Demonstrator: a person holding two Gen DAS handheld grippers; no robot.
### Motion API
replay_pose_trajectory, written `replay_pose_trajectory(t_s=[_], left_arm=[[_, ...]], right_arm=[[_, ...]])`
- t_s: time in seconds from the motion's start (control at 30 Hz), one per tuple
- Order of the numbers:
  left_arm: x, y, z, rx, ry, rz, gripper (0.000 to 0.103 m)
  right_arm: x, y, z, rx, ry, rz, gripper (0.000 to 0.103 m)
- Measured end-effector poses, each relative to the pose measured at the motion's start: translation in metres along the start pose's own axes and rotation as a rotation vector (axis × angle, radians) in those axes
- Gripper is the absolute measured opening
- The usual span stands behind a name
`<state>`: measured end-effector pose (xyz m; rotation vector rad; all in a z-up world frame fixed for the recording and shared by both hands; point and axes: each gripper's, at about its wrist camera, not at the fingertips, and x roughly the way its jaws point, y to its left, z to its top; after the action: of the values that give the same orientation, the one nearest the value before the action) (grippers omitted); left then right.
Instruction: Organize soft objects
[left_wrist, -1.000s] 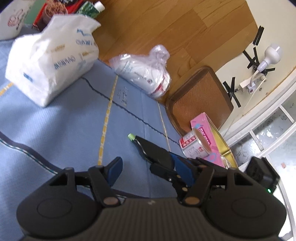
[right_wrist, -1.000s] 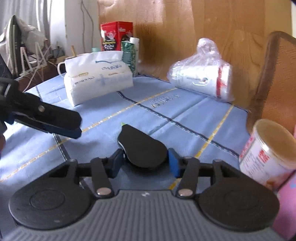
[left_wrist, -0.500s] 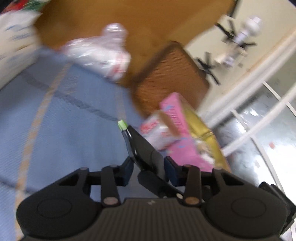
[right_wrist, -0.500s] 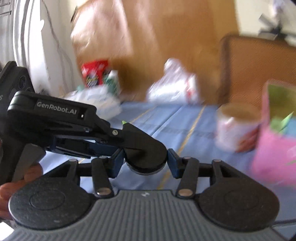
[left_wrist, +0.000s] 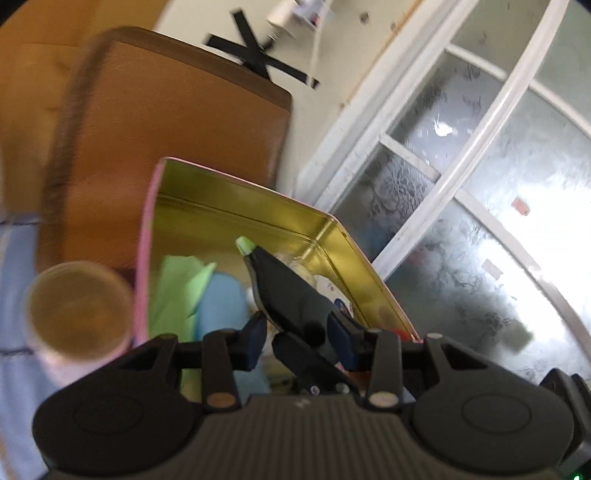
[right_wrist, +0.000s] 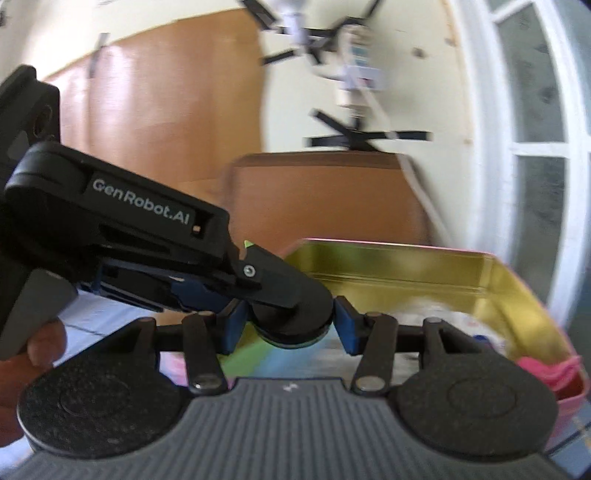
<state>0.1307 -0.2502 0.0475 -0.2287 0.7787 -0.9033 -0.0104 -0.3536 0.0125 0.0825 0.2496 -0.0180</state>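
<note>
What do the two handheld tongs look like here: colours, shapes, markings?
The left tongs and right tongs match: matte black, ribbed body between two round discs, jointed links with silver rivets, blue pads. White GenRobot.AI lettering runs along the left one's side. No cables or sleeves show.

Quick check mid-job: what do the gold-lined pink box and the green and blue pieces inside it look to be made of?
Gold-lined pink box: probably thin metal tin; the glossy gold inner walls reflect light and have pressed seams and rounded corners. Green piece and blue piece: matte, flat, with soft folded edges, likely cloth or paper; blur leaves it open.
</note>
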Motion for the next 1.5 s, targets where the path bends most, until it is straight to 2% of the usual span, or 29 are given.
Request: replay_pose_trajectory(t_s=[0.13, 0.3, 0.33, 0.4, 0.47, 0.53, 0.6, 0.83, 0.97, 1.23, 1.4, 1.5], left_arm=[[0.036, -0.016, 0.003, 0.028, 0.019, 0.024, 0.038], [0.055, -0.023, 0.002, 0.028, 0.032, 0.077, 0.047], [0.052, -0.021, 0.000, 0.029, 0.032, 0.083, 0.051], [0.046, -0.021, -0.004, 0.048, 0.024, 0.118, 0.054], [0.041, -0.024, -0.006, 0.071, 0.008, 0.166, 0.059], [0.030, -0.027, -0.011, 0.094, 0.001, 0.212, 0.069], [0.017, -0.031, -0.018, 0.130, -0.013, 0.257, 0.074], [-0.044, -0.038, -0.044, 0.190, -0.089, 0.344, 0.103], [-0.081, -0.035, -0.062, 0.189, -0.113, 0.396, 0.103], [-0.125, -0.014, -0.101, 0.108, -0.101, 0.500, 0.103], [-0.145, -0.010, -0.123, 0.124, -0.132, 0.586, 0.103], [-0.154, -0.008, -0.132, 0.137, -0.167, 0.616, 0.103]], right_arm=[[0.010, -0.036, -0.005, 0.033, 0.011, -0.099, 0.054], [0.027, -0.071, -0.009, 0.088, 0.065, -0.207, 0.058], [0.028, -0.074, -0.010, 0.101, 0.075, -0.212, 0.063], [0.024, -0.079, -0.012, 0.121, 0.056, -0.213, 0.065], [0.015, -0.077, -0.014, 0.123, 0.038, -0.212, 0.065], [0.004, -0.074, -0.015, 0.143, 0.011, -0.201, 0.065], [-0.012, -0.069, -0.017, 0.173, -0.021, -0.184, 0.065], [-0.062, -0.046, -0.026, 0.264, -0.109, -0.157, 0.065], [-0.081, -0.033, -0.030, 0.333, -0.112, -0.151, 0.070], [-0.104, 0.001, -0.033, 0.391, -0.086, -0.123, 0.096], [-0.116, 0.016, -0.037, 0.454, -0.070, -0.097, 0.102], [-0.117, 0.028, -0.038, 0.450, -0.055, -0.090, 0.103]])
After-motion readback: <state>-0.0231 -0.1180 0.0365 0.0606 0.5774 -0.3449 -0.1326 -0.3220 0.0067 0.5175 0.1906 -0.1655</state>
